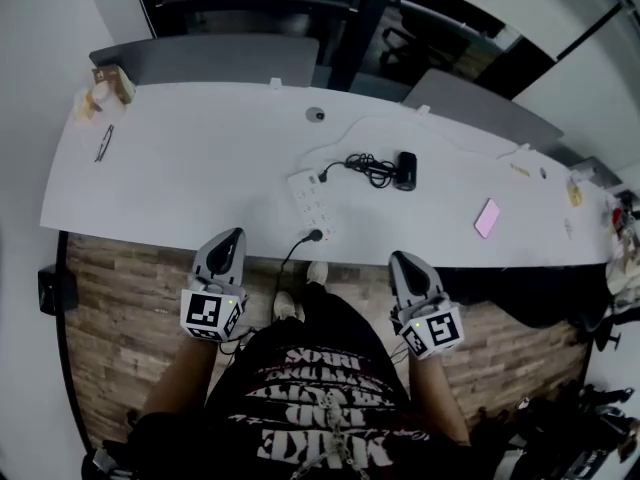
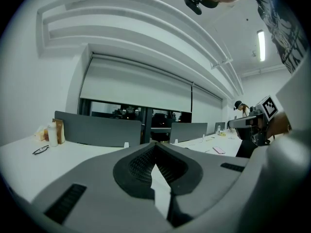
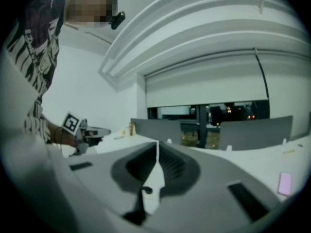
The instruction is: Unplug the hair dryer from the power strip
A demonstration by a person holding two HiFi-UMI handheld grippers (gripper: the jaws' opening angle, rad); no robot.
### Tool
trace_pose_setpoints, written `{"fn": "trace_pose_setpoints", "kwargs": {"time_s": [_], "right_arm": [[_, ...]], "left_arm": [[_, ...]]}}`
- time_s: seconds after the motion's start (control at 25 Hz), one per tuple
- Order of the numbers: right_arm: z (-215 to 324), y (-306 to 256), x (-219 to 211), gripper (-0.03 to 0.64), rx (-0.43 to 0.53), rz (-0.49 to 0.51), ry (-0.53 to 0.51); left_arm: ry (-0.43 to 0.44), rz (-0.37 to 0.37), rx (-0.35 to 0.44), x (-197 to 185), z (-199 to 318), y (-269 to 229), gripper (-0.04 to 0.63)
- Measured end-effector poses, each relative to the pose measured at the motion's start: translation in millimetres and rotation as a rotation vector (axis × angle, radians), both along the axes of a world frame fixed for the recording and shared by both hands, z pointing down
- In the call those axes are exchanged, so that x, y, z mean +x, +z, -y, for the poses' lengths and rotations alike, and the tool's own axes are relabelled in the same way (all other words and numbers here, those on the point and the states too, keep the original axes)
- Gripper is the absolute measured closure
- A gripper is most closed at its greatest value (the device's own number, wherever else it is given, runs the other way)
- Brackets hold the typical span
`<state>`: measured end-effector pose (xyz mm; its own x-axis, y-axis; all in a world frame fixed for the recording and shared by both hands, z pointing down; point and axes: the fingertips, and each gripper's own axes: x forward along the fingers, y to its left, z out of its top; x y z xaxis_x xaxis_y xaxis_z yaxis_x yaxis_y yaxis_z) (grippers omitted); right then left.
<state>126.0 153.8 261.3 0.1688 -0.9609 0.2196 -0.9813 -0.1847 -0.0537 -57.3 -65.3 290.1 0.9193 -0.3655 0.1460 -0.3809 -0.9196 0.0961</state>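
Observation:
A white power strip (image 1: 312,200) lies on the white table (image 1: 180,178) near its front edge. A black plug (image 1: 324,177) sits in the strip's far end, and its coiled cord (image 1: 370,168) leads to the black hair dryer (image 1: 405,170) lying to the right. A second black plug (image 1: 316,235) sits at the strip's near end, its cable dropping over the edge. My left gripper (image 1: 230,240) (image 2: 155,143) hangs shut and empty just short of the table edge, left of the strip. My right gripper (image 1: 399,260) (image 3: 157,143) is shut and empty on the right.
A pink phone (image 1: 487,217) (image 3: 285,182) lies on the table to the right. Glasses (image 1: 103,143) (image 2: 41,150) and a bottle with a bag (image 1: 105,90) are at the far left. Grey dividers (image 1: 210,60) stand along the back edge. A small round grey disc (image 1: 315,114) sits mid-table.

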Motion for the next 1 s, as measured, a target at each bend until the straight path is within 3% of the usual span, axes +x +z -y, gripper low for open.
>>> {"fn": "trace_pose_setpoints", "kwargs": {"time_s": [0.4, 0.6, 1.0], "right_arm": [[54, 41, -4, 0.581, -0.057, 0.072, -0.096], [80, 68, 8, 0.581, -0.057, 0.077, -0.114], [105, 124, 23, 0.581, -0.099, 0.150, -0.100]], "left_arm": [[-0.008, 0.115, -0.073, -17, -4, 68, 0.572], [0.003, 0.118, -0.074, 9, 8, 87, 0.572], [0.061, 0.103, -0.148, 75, 11, 114, 0.572]]}}
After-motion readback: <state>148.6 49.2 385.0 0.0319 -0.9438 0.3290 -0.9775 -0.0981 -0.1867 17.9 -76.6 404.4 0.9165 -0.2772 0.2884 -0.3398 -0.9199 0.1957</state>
